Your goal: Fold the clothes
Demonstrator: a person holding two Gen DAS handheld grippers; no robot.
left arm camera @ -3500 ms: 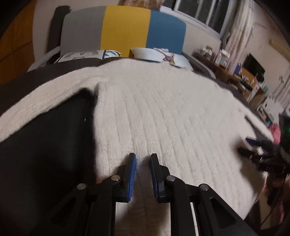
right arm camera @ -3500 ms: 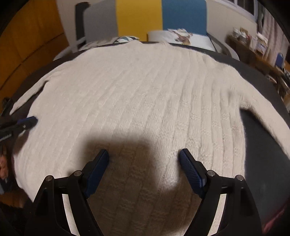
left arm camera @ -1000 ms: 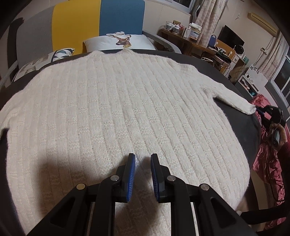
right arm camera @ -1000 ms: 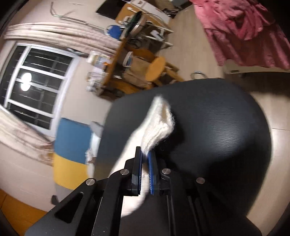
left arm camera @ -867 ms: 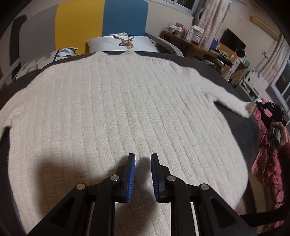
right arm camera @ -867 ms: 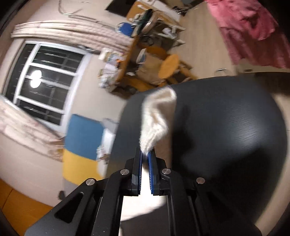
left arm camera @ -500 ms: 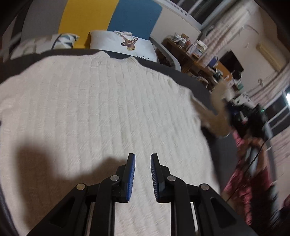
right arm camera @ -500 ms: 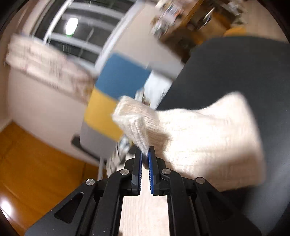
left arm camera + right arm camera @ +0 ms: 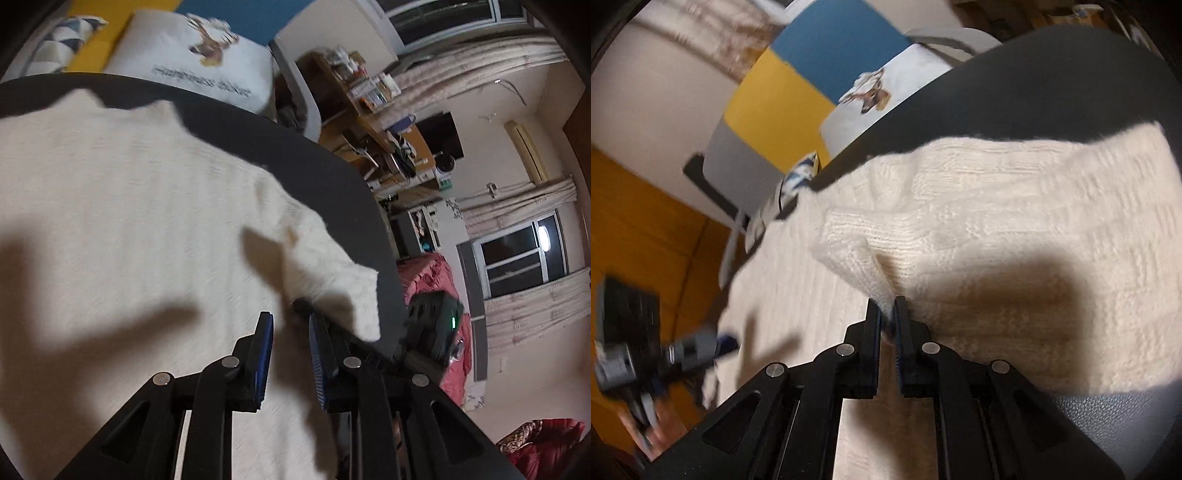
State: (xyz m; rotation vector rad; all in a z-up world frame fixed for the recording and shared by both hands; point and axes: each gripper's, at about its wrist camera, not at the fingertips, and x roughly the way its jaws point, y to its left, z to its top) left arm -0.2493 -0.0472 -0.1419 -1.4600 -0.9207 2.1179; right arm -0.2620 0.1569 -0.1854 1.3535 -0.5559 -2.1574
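Note:
A cream knitted sweater (image 9: 129, 221) lies spread on a black round table (image 9: 314, 158). Its right sleeve (image 9: 332, 273) is folded in over the body. My right gripper (image 9: 886, 314) is shut on the sleeve's cuff (image 9: 849, 258) and holds it just above the sweater's body (image 9: 997, 221). My left gripper (image 9: 290, 332) hovers over the sweater beside that sleeve; its jaws are opening and nothing is between them. The right gripper's dark housing (image 9: 436, 332) shows just behind it. In the right wrist view the left gripper (image 9: 726, 341) is a blur at the left.
A white pillow (image 9: 199, 66) and a grey, yellow and blue sofa back (image 9: 798, 74) stand beyond the table. A cluttered wooden desk (image 9: 388, 140) and red cloth (image 9: 432, 273) lie past the table's right edge. A hand (image 9: 653, 435) is at the lower left.
My right gripper carried the cuff from the table's right edge in over the sweater's body. My left gripper swung right toward the folded sleeve, and its jaws stand slightly wider.

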